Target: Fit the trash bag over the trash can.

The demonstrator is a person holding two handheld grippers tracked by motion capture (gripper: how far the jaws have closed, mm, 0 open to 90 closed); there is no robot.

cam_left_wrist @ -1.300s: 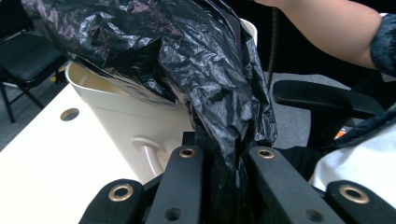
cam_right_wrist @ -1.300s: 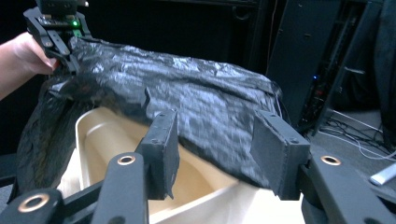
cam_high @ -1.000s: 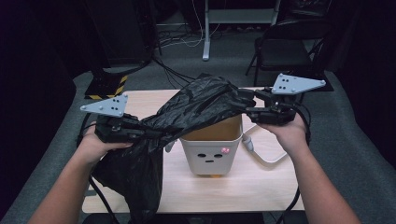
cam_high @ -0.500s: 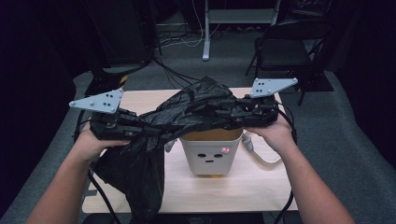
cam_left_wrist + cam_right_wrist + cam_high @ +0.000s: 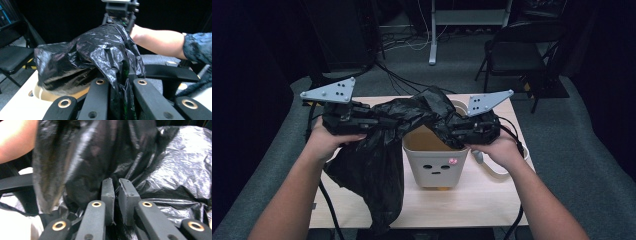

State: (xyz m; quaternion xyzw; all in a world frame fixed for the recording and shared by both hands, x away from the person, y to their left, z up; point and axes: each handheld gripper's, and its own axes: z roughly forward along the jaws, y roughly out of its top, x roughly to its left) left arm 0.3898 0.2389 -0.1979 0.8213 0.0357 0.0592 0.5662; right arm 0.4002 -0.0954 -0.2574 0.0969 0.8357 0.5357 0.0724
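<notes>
A crumpled black plastic bag (image 5: 372,160) hangs between my two grippers, above a small beige bin (image 5: 437,165) with a face drawn on its front. My left gripper (image 5: 377,120) is left of the bin and shut on a bunched edge of the bag (image 5: 100,50); the film is squeezed between its jaws (image 5: 119,85). My right gripper (image 5: 452,134) is over the bin's right rim. Its jaws have just been closing and now stand almost together (image 5: 116,185), with bag film (image 5: 175,157) pinched between them. The bag drapes over the bin's rim (image 5: 42,93) and hangs down past the table's front edge.
The bin stands on a light wooden table (image 5: 492,200). A white cable loop (image 5: 497,170) lies to the bin's right. Beyond the table are a black folding chair (image 5: 517,55), a metal stand (image 5: 432,30) and floor cables (image 5: 397,75).
My right gripper has moved left to the bag over the bin, and its jaws have closed on the film. My left gripper has risen a little, still gripping the bag.
</notes>
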